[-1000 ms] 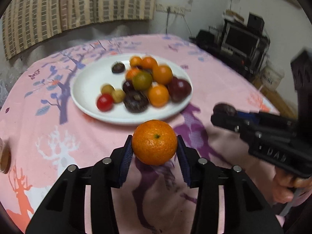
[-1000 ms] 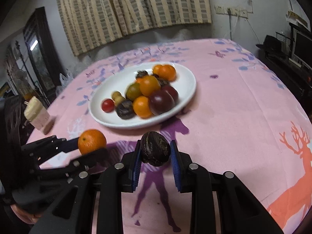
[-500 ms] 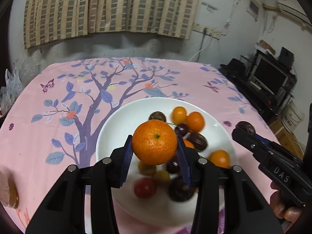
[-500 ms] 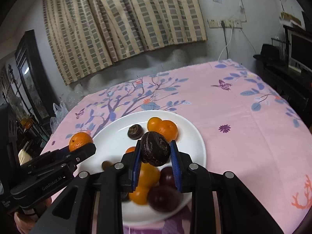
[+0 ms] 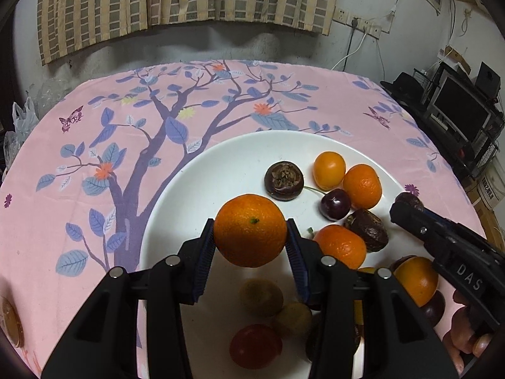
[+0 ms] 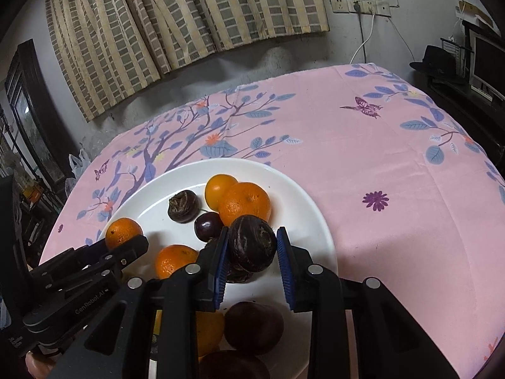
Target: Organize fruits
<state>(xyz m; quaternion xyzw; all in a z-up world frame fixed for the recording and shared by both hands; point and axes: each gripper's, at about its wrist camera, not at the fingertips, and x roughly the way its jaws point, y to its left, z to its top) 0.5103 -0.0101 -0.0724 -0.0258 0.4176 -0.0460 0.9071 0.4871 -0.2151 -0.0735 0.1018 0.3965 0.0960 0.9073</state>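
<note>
My left gripper (image 5: 251, 237) is shut on an orange mandarin (image 5: 250, 230) and holds it above the left part of the white plate (image 5: 221, 170). My right gripper (image 6: 252, 249) is shut on a dark brown wrinkled passion fruit (image 6: 251, 242) above the plate's (image 6: 303, 208) right part. On the plate lie several fruits: mandarins (image 5: 361, 185), a cherry (image 5: 335, 203), dark passion fruits (image 5: 284, 176), a red tomato (image 5: 255, 350). The right gripper also shows in the left wrist view (image 5: 407, 203), the left gripper in the right wrist view (image 6: 126, 240).
The round table has a pink cloth (image 5: 94, 145) with a tree print. A brown round object (image 5: 11, 322) lies at the table's left edge. Shelves with a monitor (image 5: 457, 104) stand on the right, a curtain (image 6: 157, 15) and wall behind.
Both grippers have moved forward with their fruits, from in front of the plate to above it. Both stay shut on their fruit.
</note>
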